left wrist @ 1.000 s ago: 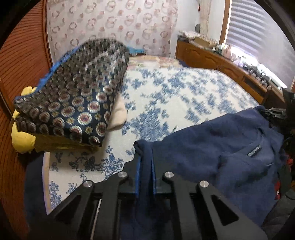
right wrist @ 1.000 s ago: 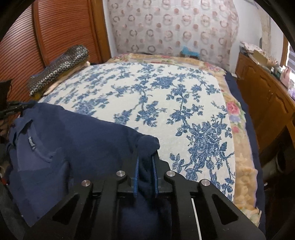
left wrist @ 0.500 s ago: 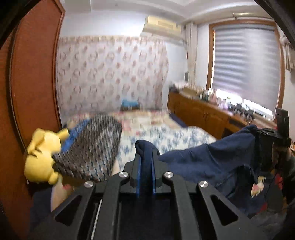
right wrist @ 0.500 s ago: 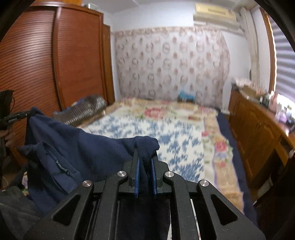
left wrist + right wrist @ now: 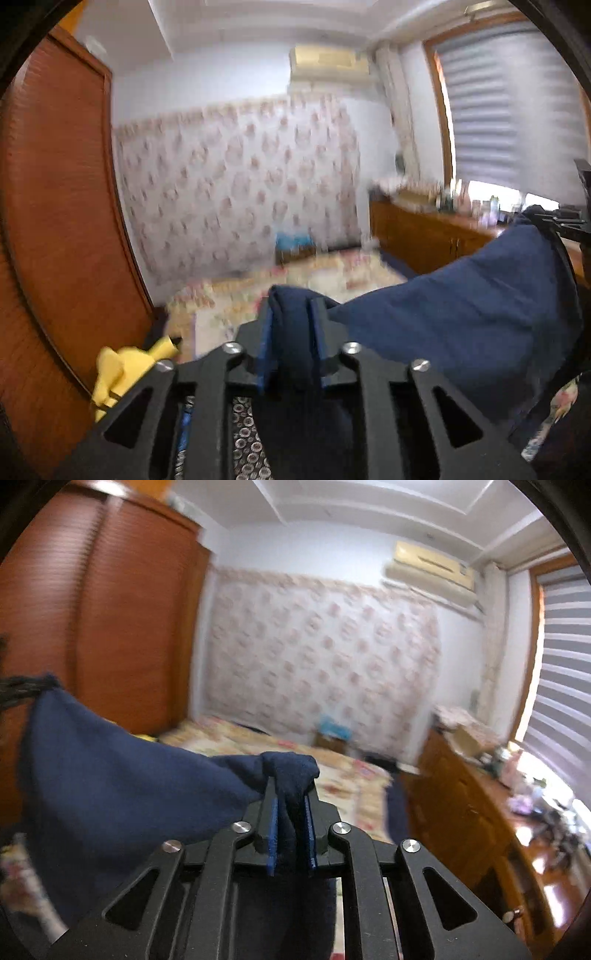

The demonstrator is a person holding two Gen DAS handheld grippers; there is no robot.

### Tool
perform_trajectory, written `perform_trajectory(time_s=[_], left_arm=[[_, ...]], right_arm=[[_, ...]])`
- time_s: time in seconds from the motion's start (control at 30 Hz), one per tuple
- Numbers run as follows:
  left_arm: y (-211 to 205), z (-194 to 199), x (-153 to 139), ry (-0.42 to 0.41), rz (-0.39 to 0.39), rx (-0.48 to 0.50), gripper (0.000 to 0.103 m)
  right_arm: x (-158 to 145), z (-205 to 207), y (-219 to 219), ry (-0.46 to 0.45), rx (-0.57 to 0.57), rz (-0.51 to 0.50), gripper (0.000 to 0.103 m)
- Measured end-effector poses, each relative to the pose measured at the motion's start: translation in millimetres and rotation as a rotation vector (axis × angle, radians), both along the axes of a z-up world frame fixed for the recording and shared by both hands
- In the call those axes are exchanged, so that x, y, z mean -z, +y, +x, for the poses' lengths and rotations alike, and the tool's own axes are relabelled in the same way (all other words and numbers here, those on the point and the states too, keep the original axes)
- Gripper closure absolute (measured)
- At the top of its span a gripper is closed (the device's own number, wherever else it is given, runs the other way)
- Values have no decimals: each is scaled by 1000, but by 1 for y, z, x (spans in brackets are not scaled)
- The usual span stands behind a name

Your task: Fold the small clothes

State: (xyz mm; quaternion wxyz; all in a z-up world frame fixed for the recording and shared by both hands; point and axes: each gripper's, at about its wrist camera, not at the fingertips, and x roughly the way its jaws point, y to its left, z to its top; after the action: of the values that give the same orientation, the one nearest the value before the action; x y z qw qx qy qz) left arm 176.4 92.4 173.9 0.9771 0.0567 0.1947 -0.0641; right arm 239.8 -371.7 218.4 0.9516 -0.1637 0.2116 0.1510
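Observation:
A navy blue garment hangs in the air, stretched between my two grippers above the bed. My left gripper has one bunched corner of it between its blue pads, and its jaws are opening. From there the cloth runs right to my right gripper. In the right wrist view, my right gripper has the other corner of the garment between its pads, its jaws opening too. The far corner reaches my left gripper at the left edge. The cloth still fills both gaps.
The bed with a floral blanket lies below and ahead. A wooden wardrobe stands left, a low wooden dresser with clutter right, under a window with blinds. A yellow plush toy and a patterned cushion lie at the bed's left.
Both grippers have risen with the navy garment, lifting it off the bed. Both views now tilt up to the wall and ceiling. The gap between each pair of pads is wider.

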Motion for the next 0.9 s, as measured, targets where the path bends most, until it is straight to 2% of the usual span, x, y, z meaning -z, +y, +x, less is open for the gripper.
perform_trajectory(time_s=[0.03, 0.07, 0.13, 0.17, 0.2, 0.33, 0.47, 0.73, 0.9], left_arm=[[2, 25, 21, 59, -2, 3, 79], [3, 38, 37, 105, -7, 10, 78], [3, 55, 76, 207, -8, 18, 75], [0, 54, 90, 233, -3, 25, 71], [0, 52, 107, 257, 5, 39, 60], [-15, 29, 147, 324, 23, 78, 43], [-32, 1, 167, 346, -6, 115, 42], [-58, -35, 196, 390, -22, 181, 42], [-73, -40, 219, 439, -34, 205, 42]], right_arm=[[19, 29, 3, 58, 33, -34, 74], [43, 56, 4, 114, 93, -58, 73], [77, 82, -3, 203, 149, -20, 73], [97, 88, -8, 247, 142, 35, 73], [107, 88, -11, 260, 136, 54, 73], [151, 68, -13, 301, 102, 28, 67], [177, 42, -20, 346, 56, 29, 58], [211, -9, -37, 398, 23, 92, 55], [238, -20, -47, 431, 90, 92, 55]])
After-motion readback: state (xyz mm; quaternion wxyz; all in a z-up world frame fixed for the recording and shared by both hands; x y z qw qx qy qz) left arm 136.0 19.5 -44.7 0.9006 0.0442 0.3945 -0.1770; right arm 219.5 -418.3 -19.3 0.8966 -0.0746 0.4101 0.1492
